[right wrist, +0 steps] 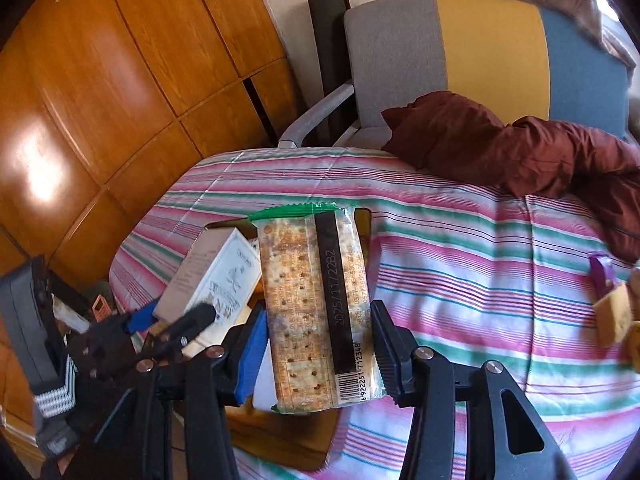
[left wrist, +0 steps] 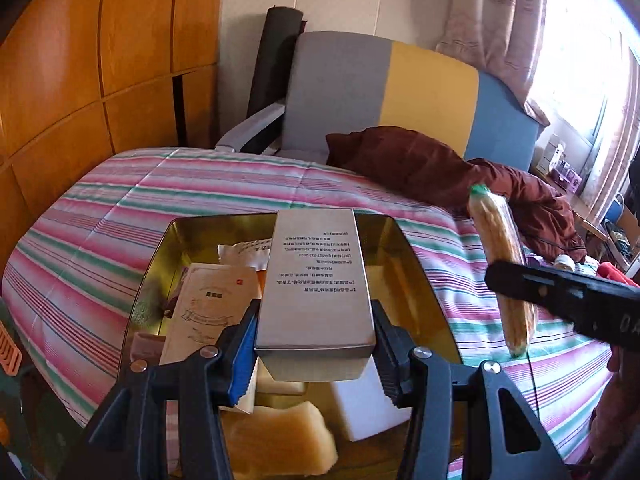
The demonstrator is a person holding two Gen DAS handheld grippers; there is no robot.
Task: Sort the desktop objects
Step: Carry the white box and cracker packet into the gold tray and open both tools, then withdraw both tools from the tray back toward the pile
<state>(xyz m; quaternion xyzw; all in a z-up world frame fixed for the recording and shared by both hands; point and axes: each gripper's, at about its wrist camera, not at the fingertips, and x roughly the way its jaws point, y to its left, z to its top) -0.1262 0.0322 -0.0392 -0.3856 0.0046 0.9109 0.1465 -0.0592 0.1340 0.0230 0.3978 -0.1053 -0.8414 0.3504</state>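
My left gripper is shut on a long grey box with printed text and holds it over an open gold tin on the bed. The tin holds a beige packet, a white block and a yellowish wrapped block. My right gripper is shut on a clear cracker pack with a green end and black date strip. That pack and the right gripper's arm show at the right of the left wrist view. The grey box and left gripper show left in the right wrist view.
A striped pink, green and white quilt covers the bed. A maroon jacket lies at its far side before a grey, yellow and blue chair. Wooden panels stand at left. A purple item and a yellow sponge-like piece lie at right.
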